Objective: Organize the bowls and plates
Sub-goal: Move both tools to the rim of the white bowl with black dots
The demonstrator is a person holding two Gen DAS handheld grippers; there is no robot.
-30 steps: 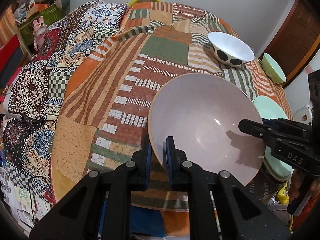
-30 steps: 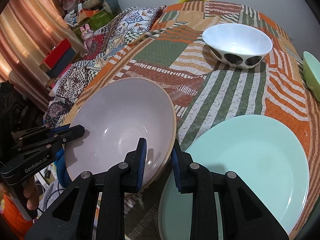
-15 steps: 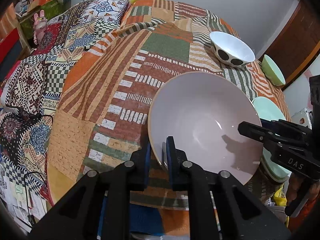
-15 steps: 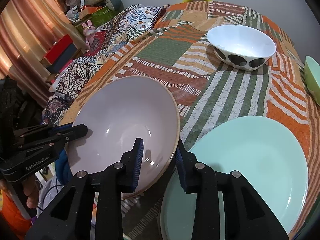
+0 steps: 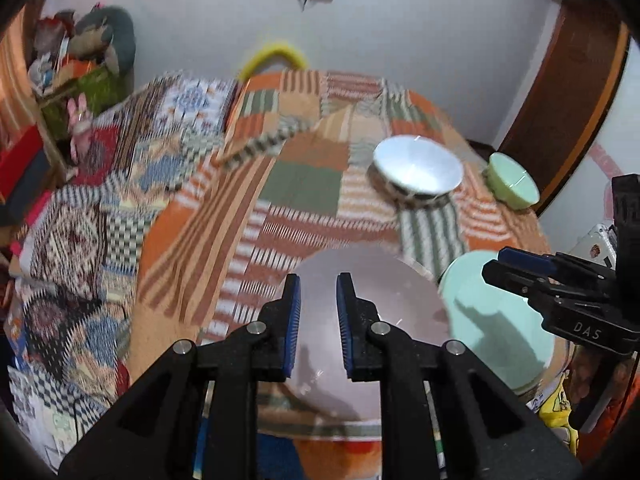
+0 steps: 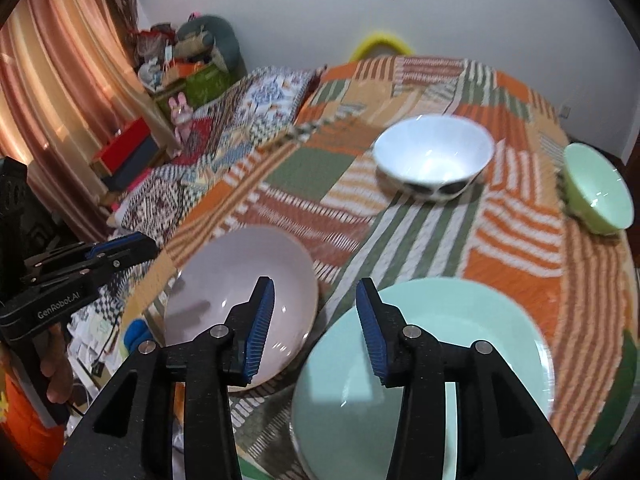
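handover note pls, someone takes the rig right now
Left gripper: open, empty, above the pale pink ceramic bowl.
Right gripper: open, empty, between that bowl and the mint green flat plate.
Pink bowl sits near the table edge, beside the plate.
White bowl with black spots and small green bowl stand apart at the far side.
Nothing stacked yet; all grouping remains.

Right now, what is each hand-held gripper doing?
Left hand-held gripper: open, holding nothing, above the pink plate.
Right hand-held gripper: open, holding nothing.
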